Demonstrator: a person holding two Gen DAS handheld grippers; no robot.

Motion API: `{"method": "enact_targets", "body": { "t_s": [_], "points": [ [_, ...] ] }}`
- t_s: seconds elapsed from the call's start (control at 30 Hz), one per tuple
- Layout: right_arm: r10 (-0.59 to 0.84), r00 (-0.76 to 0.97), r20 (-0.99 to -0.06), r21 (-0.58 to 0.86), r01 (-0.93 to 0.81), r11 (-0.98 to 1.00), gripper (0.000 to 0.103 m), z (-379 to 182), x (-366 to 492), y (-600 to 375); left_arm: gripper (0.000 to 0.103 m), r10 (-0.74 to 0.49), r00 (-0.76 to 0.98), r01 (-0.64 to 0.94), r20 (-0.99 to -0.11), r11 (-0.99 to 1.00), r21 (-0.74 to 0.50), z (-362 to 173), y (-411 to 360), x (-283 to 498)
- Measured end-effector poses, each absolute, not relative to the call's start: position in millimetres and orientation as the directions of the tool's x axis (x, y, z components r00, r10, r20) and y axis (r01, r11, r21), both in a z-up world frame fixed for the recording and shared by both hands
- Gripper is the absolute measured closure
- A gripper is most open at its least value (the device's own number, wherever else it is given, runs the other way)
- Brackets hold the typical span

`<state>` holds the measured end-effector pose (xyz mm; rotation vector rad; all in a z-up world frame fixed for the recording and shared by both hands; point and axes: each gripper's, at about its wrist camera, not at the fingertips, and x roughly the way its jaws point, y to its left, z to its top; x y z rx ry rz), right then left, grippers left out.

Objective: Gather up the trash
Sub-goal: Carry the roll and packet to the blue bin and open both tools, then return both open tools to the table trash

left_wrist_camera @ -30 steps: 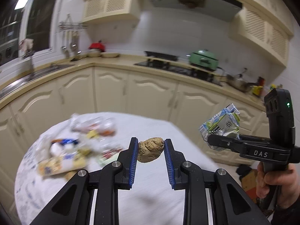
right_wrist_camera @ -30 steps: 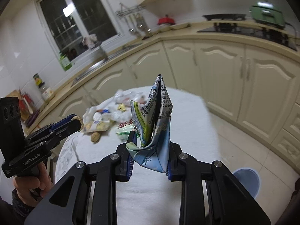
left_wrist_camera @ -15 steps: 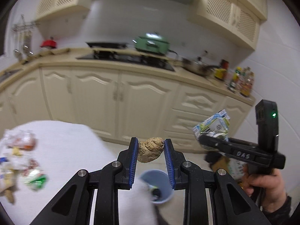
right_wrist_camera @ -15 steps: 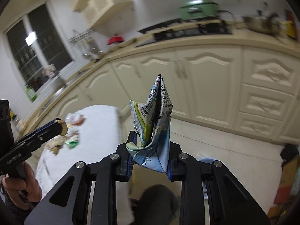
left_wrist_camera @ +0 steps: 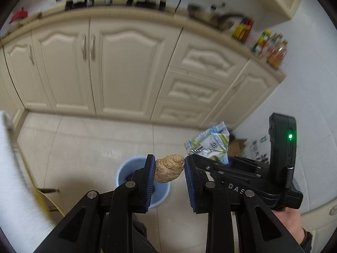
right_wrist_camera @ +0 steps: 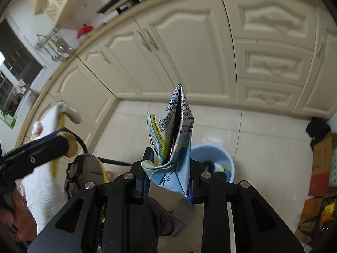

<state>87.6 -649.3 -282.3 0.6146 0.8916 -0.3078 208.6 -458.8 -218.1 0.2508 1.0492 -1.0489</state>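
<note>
In the left wrist view, a white-covered table edge blurs along nine o'clock. Cream kitchen cabinets run across from ten to two o'clock, under a countertop with sauce bottles at two o'clock. Pale glossy floor tiles fill the middle. The left gripper, nearly closed, pinches a brown crumpled lump between its blue pads, directly above a light blue trash bin standing on the floor at centre. At three o'clock, the right gripper clamps a crushed drink carton.

In the right wrist view, the left gripper sits at nine o'clock; the carton stands upright at centre, squeezed between nearly shut pads, with the bin just right of it and cardboard boxes at four o'clock.
</note>
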Motion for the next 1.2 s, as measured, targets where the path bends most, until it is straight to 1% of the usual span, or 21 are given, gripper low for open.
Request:
{"method": "enact_targets", "body": {
  "t_s": [0.03,0.07,0.1,0.17,0.2,0.23,0.27,0.33,0.37,0.4,0.43,0.5,0.6,0.83,0.97,1.1,1.2],
  "points": [
    [0.011,0.593,-0.805,0.376,0.496,0.783,0.076,-291,91,-653,0.078,-0.561,0.082,0.802,-0.824,0.528,-0.280,-228,-472,216],
    [0.018,0.586,-0.810,0.379,0.501,0.778,0.075,-299,93,-657,0.073,-0.538,0.078,0.795,-0.839,0.542,-0.274,-237,-483,224],
    [0.023,0.571,-0.821,0.377,0.511,0.772,0.074,-309,97,-662,0.059,-0.517,0.073,0.788,-0.853,0.554,-0.268,-246,-493,232],
    [0.030,0.541,-0.840,0.372,0.534,0.759,0.065,-328,102,-668,0.042,-0.484,0.076,0.778,-0.872,0.575,-0.252,-257,-512,243],
    [0.035,0.531,-0.847,0.375,0.549,0.747,0.052,-339,102,-672,0.036,-0.474,0.082,0.774,-0.877,0.584,-0.243,-262,-516,248],
    [0.040,0.528,-0.848,0.382,0.558,0.737,0.039,-343,102,-674,0.033,-0.458,0.082,0.770,-0.885,0.593,-0.236,-265,-522,257],
    [0.046,0.528,-0.848,0.393,0.569,0.722,0.034,-347,100,-677,0.027,-0.452,0.082,0.767,-0.888,0.598,-0.233,-267,-524,260],
    [0.042,0.531,-0.846,0.405,0.589,0.699,0.026,-351,94,-678,0.024,-0.456,0.105,0.765,-0.884,0.605,-0.221,-261,-525,266],
    [0.040,0.534,-0.845,0.409,0.595,0.692,0.024,-350,91,-677,0.020,-0.458,0.119,0.766,-0.881,0.607,-0.211,-259,-524,261],
    [0.035,0.536,-0.844,0.410,0.601,0.686,0.019,-349,88,-675,0.016,-0.463,0.144,0.766,-0.874,0.611,-0.198,-252,-524,263],
    [0.025,0.534,-0.845,0.406,0.610,0.681,0.011,-347,85,-674,0.014,-0.470,0.159,0.767,-0.868,0.613,-0.191,-248,-522,262],
    [0.006,0.537,-0.843,0.403,0.624,0.669,0.001,-341,80,-669,0.009,-0.483,0.192,0.767,-0.854,0.617,-0.176,-237,-518,261],
    [-0.007,0.538,-0.843,0.400,0.636,0.660,0.000,-330,76,-663,0.002,-0.503,0.249,0.761,-0.828,0.631,-0.154,-216,-499,258],
    [-0.037,0.596,-0.802,0.410,0.596,0.691,0.000,-276,79,-625,0.001,-0.554,0.366,0.741,-0.748,0.659,-0.126,-163,-443,237],
    [-0.040,0.644,-0.764,0.412,0.534,0.739,0.000,-236,91,-593,0.001,-0.574,0.438,0.714,-0.692,0.690,-0.120,-131,-388,223],
    [-0.031,0.694,-0.719,0.398,0.449,0.800,0.000,-193,111,-552,0.001,-0.571,0.510,0.673,-0.644,0.731,-0.115,-113,-347,198],
    [-0.017,0.718,-0.696,0.386,0.394,0.834,0.000,-170,124,-522,0.001,-0.551,0.574,0.629,-0.605,0.770,-0.104,-102,-284,171]
  ]
}}
